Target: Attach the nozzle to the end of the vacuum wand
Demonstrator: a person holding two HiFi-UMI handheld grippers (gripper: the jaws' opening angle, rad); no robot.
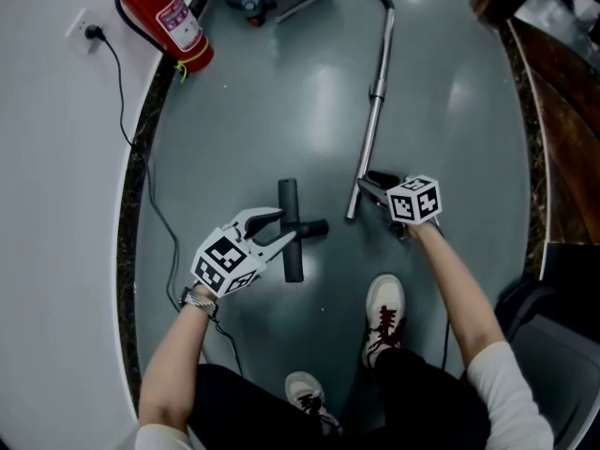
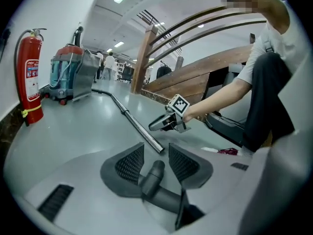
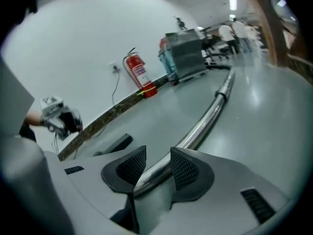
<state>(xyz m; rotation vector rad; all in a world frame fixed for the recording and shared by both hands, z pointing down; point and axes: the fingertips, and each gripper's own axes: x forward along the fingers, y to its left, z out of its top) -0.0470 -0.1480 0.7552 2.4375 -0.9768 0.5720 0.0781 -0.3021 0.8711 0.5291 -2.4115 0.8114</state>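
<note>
Glossy grey floor [image 1: 281, 111] ran along a curved white wall [image 1: 56, 157], with a red fire extinguisher [image 1: 167, 12] standing at its foot and a vacuum cleaner [image 2: 71, 72] parked far ahead of both grippers. The metal wand [image 1: 376, 101] lay flat on the floor, stretching from that machine back toward the person, and its free end sat between the jaws of the right gripper [image 3: 158, 161]. Those jaws stood apart on either side of the tube and did not appear to be clamped on it. The dark T-shaped nozzle [image 1: 292, 251] also lay on the floor, with its round neck pointing up between the jaws of the left gripper [image 2: 156, 156]. These jaws were likewise spread, with a gap showing on each side of the neck. Just beyond the left gripper's tips lay the wand's open end, close to the nozzle's neck but not touching it. The step in hand seemed to be taking hold of the two parts, and nothing had been joined yet. The next move would likely call for each gripper to close firmly on its piece. The neck would then have to be lined up squarely with the wand's open end and pushed straight in. A slack grip on the smooth metal could let the wand slide back instead of seating.
</note>
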